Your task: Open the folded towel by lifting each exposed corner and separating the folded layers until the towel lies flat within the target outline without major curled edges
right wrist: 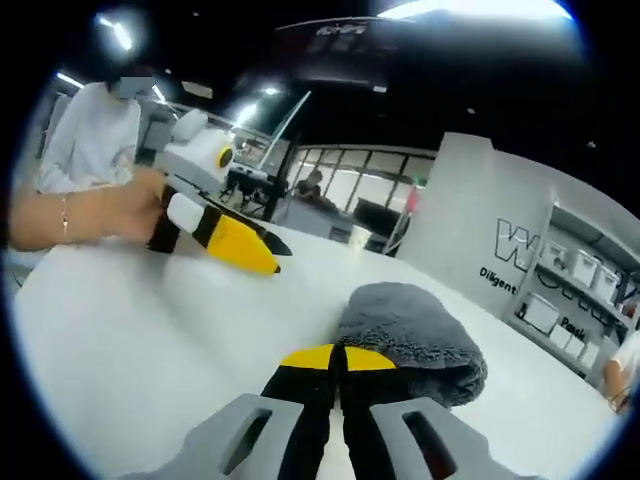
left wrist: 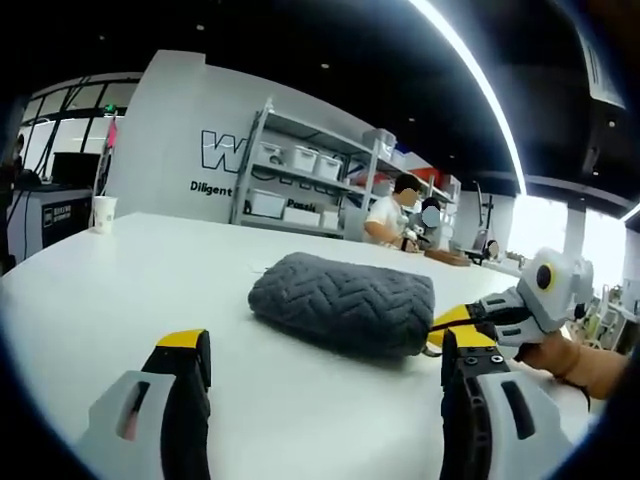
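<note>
- Two grippers work around one grey towel (left wrist: 343, 303), which lies folded in a thick bundle on the white table (left wrist: 120, 290).
- In the left gripper view I see my left gripper (left wrist: 325, 365) with its jaws spread wide, holding nothing, on the near side of the towel and apart from it.
- My right gripper (left wrist: 452, 322) comes in at the towel's right end, its yellow tips touching or nearly touching the fabric; I cannot tell which.
- In the right gripper view those jaws (right wrist: 338, 358) are pressed together at the towel's (right wrist: 412, 338) near edge; whether they pinch any cloth I cannot tell.
- Bare tabletop runs wide on every side of the towel, with its far edge well beyond.
- Well apart from the towel, a paper cup (left wrist: 103, 213) stands near the table's far edge.
- Beyond the towel, past the table, stand metal shelves (left wrist: 300, 180) with bins, and a seated person (left wrist: 385, 215).
</note>
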`<state>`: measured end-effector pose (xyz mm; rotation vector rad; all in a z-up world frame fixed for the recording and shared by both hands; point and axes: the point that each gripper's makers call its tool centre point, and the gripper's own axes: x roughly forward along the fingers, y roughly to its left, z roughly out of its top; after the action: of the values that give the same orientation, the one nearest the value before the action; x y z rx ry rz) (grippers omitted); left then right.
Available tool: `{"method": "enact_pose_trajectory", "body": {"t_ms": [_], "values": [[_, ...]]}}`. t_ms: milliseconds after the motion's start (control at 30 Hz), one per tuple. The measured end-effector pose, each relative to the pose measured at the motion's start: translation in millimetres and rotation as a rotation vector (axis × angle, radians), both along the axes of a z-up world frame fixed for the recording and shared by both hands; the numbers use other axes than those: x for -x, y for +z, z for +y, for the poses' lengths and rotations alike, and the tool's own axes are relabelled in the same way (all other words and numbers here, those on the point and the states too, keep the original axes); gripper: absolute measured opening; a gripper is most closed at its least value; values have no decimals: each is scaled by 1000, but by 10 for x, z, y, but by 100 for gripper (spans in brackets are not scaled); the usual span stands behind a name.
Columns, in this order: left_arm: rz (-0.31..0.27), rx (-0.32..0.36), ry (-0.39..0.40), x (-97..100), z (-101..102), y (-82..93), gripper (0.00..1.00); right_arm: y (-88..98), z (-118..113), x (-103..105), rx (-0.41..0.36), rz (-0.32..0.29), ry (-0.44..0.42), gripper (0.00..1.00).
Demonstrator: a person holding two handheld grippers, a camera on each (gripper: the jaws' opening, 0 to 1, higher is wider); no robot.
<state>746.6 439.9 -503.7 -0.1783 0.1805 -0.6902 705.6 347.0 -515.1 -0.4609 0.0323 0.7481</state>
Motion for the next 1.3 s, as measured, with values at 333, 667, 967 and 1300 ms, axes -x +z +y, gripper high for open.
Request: {"method": "enact_pose_trajectory", "body": {"t_ms": [333, 667, 967, 1300], "values": [[3, -5, -1, -2, 2, -8, 94, -39, 58, 29, -8, 50, 35, 0], [6, -3, 1, -14, 15, -9, 93, 226, 31, 273, -137, 64, 61, 23], [11, -14, 0, 2, 9, -32, 93, 554, -328, 173, -265, 18, -27, 55], [16, -14, -3, -1, 13, -34, 93, 516, -742, -25, -285, 47, -187, 89]]}}
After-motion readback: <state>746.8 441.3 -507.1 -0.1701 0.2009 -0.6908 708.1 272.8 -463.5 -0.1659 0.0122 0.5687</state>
